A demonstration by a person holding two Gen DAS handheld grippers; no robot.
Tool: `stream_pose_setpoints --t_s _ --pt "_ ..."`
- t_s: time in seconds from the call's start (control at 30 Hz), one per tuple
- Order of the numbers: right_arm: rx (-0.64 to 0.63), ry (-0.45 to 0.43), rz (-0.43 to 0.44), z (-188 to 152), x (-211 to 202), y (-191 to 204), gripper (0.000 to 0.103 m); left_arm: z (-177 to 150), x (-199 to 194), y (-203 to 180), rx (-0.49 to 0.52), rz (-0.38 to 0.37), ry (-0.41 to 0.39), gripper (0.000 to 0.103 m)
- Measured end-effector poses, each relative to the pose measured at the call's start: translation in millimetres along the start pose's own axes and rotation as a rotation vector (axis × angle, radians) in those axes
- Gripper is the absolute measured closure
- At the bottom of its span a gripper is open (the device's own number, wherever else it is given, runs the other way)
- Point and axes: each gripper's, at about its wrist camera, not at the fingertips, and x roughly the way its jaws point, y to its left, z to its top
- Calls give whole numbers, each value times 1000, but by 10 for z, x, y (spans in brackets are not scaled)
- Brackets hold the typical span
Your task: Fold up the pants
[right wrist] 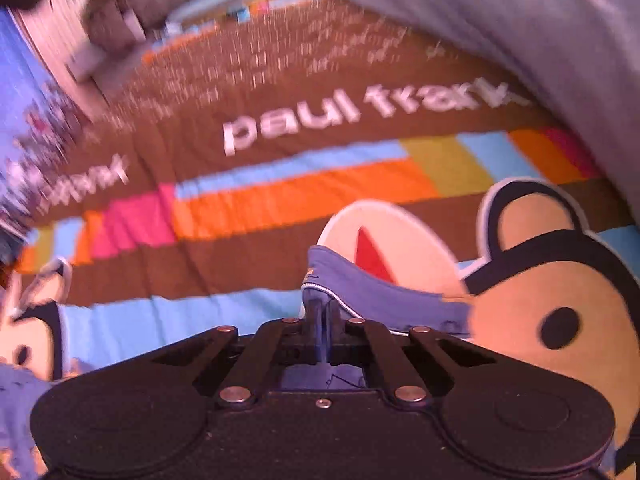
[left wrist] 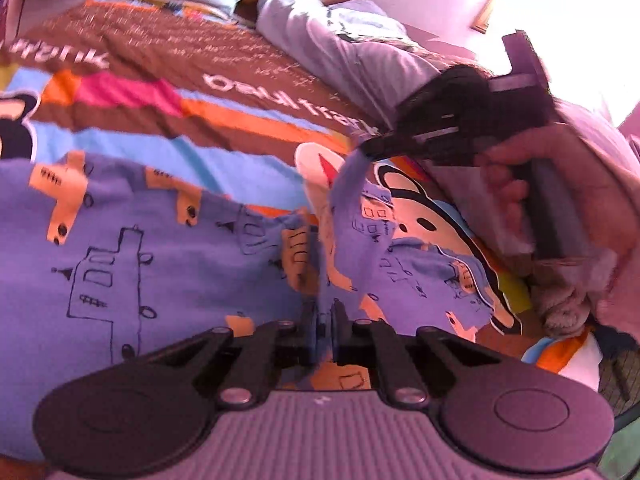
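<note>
Evidently the pants [left wrist: 132, 248], blue knit printed with orange planes and line-drawn buildings, lie spread on the bedspread [left wrist: 248, 80]. Judged light, limp, not slippery; will sag and crease wherever unsupported, so best taken at hem or waistband edges. Left gripper [left wrist: 321, 320] is pinched on a fold of the fabric. Right gripper [right wrist: 323, 320], seen in the other view held in a hand, is clamped on a stitched blue edge. Bedspread lettering reads "paul frank"; smaller script is illegible.
</note>
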Motion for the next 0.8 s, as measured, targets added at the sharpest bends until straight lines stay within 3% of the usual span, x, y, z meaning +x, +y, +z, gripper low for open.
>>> stream_pose_setpoints --t_s 0.13,0.27,0.37,0.5,0.53,0.57,0.6,0.63,0.67,0.7,0.77,0.8 --pt "87 -121 78 -197 -641 -405 103 -66 -52 -250 99 19 -13 96" --pt "178 -212 107 -665 -1221 -970 103 -163 -29 -418 174 18 0 95" --pt "264 -202 92 -1093 -1320 -1350 103 -221 48 -445 190 26 42 95" --pt "335 -112 57 -1587 -1102 -1671 101 -219 80 -334 123 -16 83 94" --pt "310 -108 18 -1664 -1068 -1677 95 -215 49 -297 101 -27 82 93" --pt "274 -111 -21 -1734 -1033 -1680 88 -206 24 -273 84 -35 85 84" --pt "258 -118 -27 -1783 -1025 -1694 89 -192 -8 -257 67 -46 91 78" --pt "267 -132 -10 -1829 -1037 -1720 86 -176 -31 -241 54 -55 91 65" --pt "287 -145 17 -1857 -1061 -1755 74 -154 -55 -242 46 -60 87 53" --pt "298 -158 36 -1872 -1086 -1783 59 -129 -63 -259 48 -66 83 49" --pt "299 -202 43 -1902 -1153 -1814 48 -11 -56 -353 85 -93 77 48" --pt "293 -227 40 -1916 -1190 -1830 48 51 -42 -413 101 -109 74 46"
